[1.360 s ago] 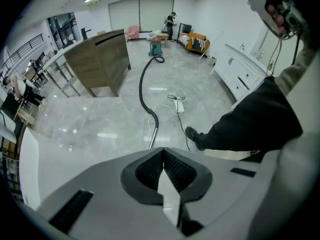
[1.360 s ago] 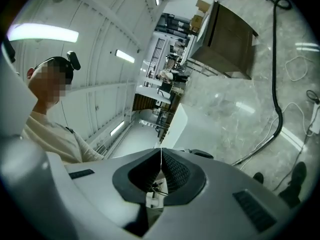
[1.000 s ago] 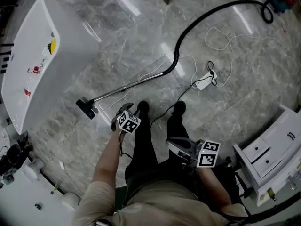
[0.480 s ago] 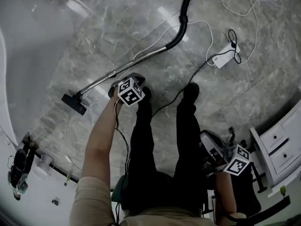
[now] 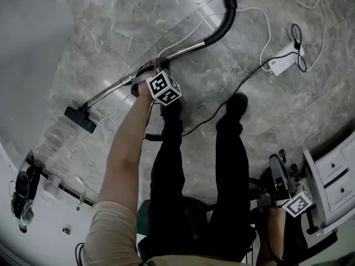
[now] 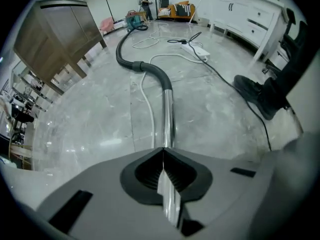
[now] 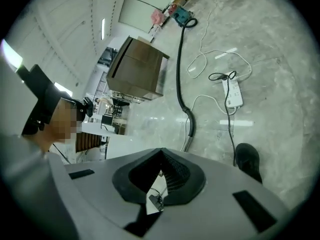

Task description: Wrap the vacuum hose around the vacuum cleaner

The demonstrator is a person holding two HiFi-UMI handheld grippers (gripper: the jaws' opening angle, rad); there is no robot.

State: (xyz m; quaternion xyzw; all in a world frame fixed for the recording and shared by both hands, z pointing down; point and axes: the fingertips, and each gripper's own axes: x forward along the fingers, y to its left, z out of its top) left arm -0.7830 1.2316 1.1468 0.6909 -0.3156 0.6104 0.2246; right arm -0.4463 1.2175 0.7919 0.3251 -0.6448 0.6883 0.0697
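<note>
The vacuum's silver wand (image 5: 186,50) lies on the marble floor, from the black floor head (image 5: 79,119) to the black hose (image 5: 228,15). My left gripper (image 5: 154,75) points straight down onto the wand's middle. Its jaws are shut and meet just over the wand (image 6: 167,114) in the left gripper view (image 6: 163,150); whether they touch it I cannot tell. The hose (image 6: 122,46) curves back to the teal vacuum cleaner (image 6: 134,20), also far off in the right gripper view (image 7: 182,16). My right gripper (image 5: 273,166) hangs low at the lower right, shut and holding nothing (image 7: 161,150).
A white power strip (image 5: 283,59) with white and black cables lies right of the hose. The person's black shoes (image 5: 238,101) stand just behind the wand. A white drawer cabinet (image 5: 333,187) is by the right gripper. A wooden cabinet (image 6: 55,34) stands at the left.
The left arm has stretched forward and down until its gripper sits on the wand. The right gripper has dropped back to the lower right. The head view has tilted closer to the floor.
</note>
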